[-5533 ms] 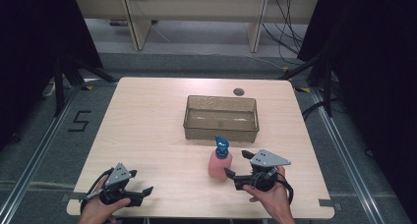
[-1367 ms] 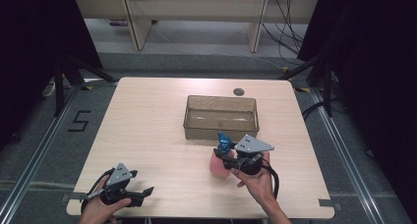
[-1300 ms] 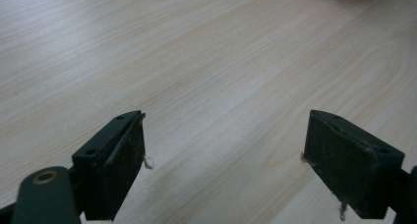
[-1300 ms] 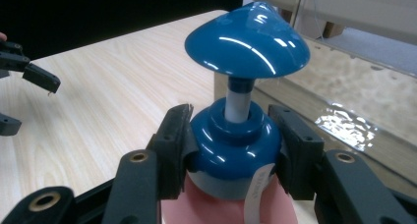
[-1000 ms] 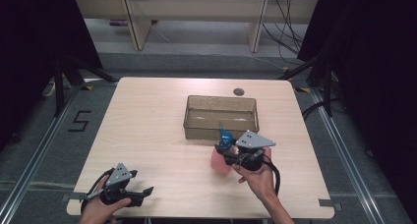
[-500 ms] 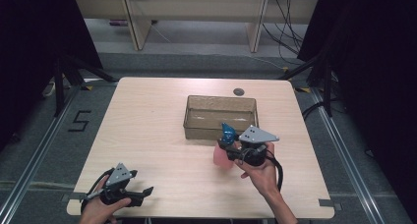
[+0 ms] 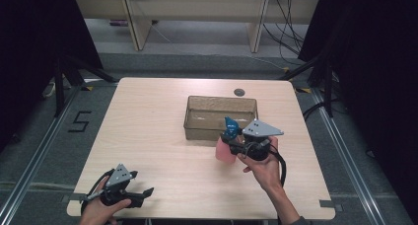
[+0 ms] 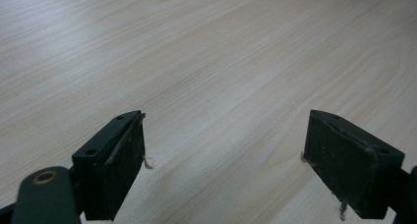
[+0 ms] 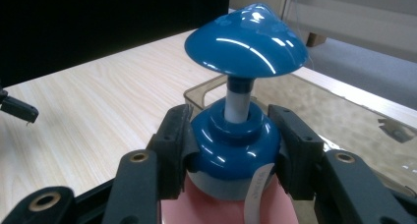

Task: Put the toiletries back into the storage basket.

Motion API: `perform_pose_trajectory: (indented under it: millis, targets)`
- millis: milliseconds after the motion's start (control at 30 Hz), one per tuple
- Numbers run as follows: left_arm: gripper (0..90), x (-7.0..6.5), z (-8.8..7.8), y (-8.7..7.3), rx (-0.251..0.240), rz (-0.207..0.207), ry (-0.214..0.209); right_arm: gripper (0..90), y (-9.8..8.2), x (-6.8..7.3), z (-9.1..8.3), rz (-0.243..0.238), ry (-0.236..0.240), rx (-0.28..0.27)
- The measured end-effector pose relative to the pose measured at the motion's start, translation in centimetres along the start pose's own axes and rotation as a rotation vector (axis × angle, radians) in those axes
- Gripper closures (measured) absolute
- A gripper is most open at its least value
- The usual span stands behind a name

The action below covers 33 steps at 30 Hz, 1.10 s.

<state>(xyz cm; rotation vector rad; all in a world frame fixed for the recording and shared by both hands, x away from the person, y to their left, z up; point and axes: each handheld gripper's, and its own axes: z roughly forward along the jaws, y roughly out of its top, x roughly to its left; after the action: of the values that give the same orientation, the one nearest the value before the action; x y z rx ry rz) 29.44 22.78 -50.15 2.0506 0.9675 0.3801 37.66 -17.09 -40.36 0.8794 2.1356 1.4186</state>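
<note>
1. Right gripper (image 9: 235, 160): the jaws are closed on the blue collar of the bottle (image 9: 236, 155), one pad at 9 o'clock and one at 3 o'clock of the collar, just below the pump head (image 9: 247, 40).
2. Left gripper (image 8: 223, 170): the jaws stand wide apart with nothing between them, low over bare table (image 8: 206, 62). In the high view it sits at the table's 7 o'clock corner (image 7: 129, 191), well apart from the bottle.
3. Bottle location: in the high view the bottle (image 7: 225, 147) is at the 6 o'clock side of the bin (image 7: 220, 117), close to its near wall. Whether its base touches the table cannot be told.
4. Handling, judged:
   - The body is pink and looks like plastic; likely stiff, light to moderate in weight depending on fill, which cannot be seen.
   - The collar is glossy and rounded, so it may slip in the pads. The shoulder beneath it gives a stop.
   - The pump stem (image 9: 238, 103) is thin. Do not grip or load the head.
   - Preferred hold: the collar, as now, or the body lower down.
5. Bin: translucent brown, open top, apparently empty.
6. Writing:
   - A white label (image 9: 256, 184) on the bottle's neck is edge-on; its text is unreadable.
   - A "5" (image 7: 80, 121) is marked on the floor at 9 o'clock of the table.
</note>
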Motion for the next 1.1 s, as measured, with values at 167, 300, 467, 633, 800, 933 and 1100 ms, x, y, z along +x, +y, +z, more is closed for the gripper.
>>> perform_pose_trajectory:
  millis: [167, 300, 467, 633, 800, 933, 1100]
  targets:
    - [15.1, 0.0, 0.0, 0.0, 0.001, -0.001, 0.0, 53.5, 0.5, -0.3, 0.0, -0.024, -0.004, -0.013]
    - [15.1, 0.0, 0.0, 0.0, -0.003, -0.001, 0.0, 53.5, 0.8, -0.3, -0.2, 0.008, -0.002, -0.002]
    - [15.1, 0.0, 0.0, 0.0, 0.002, -0.004, 0.0, 53.5, 1.4, -0.6, -0.3, -0.001, 0.001, -0.001]
    - [15.1, 0.0, 0.0, 0.0, -0.001, -0.009, 0.001, 53.5, 1.7, -1.0, -0.2, 0.011, -0.018, -0.015]
    - [15.1, 0.0, 0.0, 0.0, 0.004, -0.008, -0.003, 53.5, 2.3, -1.7, -0.3, 0.015, -0.034, -0.021]
    - [15.1, 0.1, 0.1, 0.0, 0.006, -0.009, -0.003, 53.5, 2.7, -2.2, -0.5, 0.025, -0.046, -0.029]
    - [15.1, 0.1, 0.1, 0.0, 0.006, -0.008, -0.003, 53.5, 3.2, -3.1, -0.3, 0.013, -0.058, -0.042]
